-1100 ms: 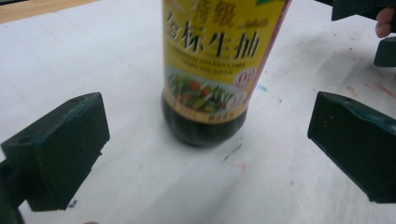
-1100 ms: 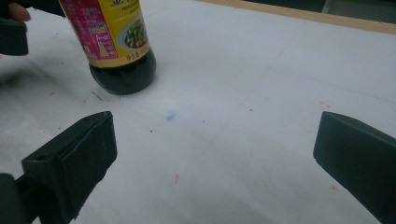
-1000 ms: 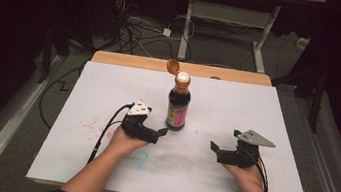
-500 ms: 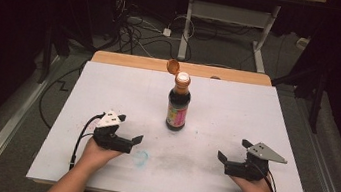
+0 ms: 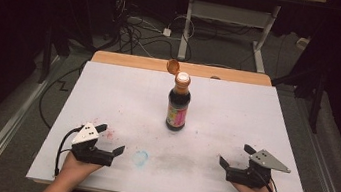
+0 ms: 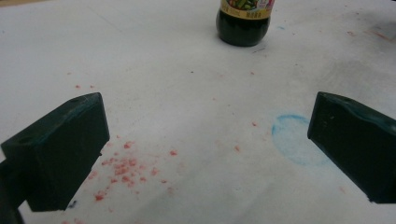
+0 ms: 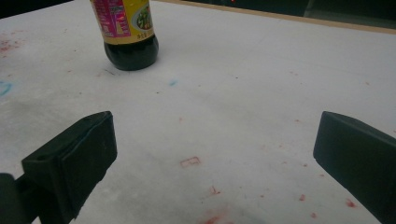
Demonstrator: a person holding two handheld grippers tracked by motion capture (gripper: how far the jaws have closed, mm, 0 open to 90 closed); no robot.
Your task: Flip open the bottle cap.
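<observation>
Left gripper (image 5: 110, 140) and right gripper (image 5: 235, 155), jaws apart, I have drawn back to the frame's lower corners; bottle (image 5: 178, 104) stands released at centre, cap (image 5: 173, 66) flipped open

One upright obstacle is found on the counter (image 5: 109, 87): the bottle (image 5: 178, 108), standing near the middle with its flip cap (image 5: 173, 66) hinged open at the top. From the left tool (image 5: 110, 140) it lies at about 1 o'clock, from the right tool (image 5: 235, 156) at about 11 o'clock, well apart from both. Between each tool's spread jaws only flat, stained counter surface is seen.
</observation>
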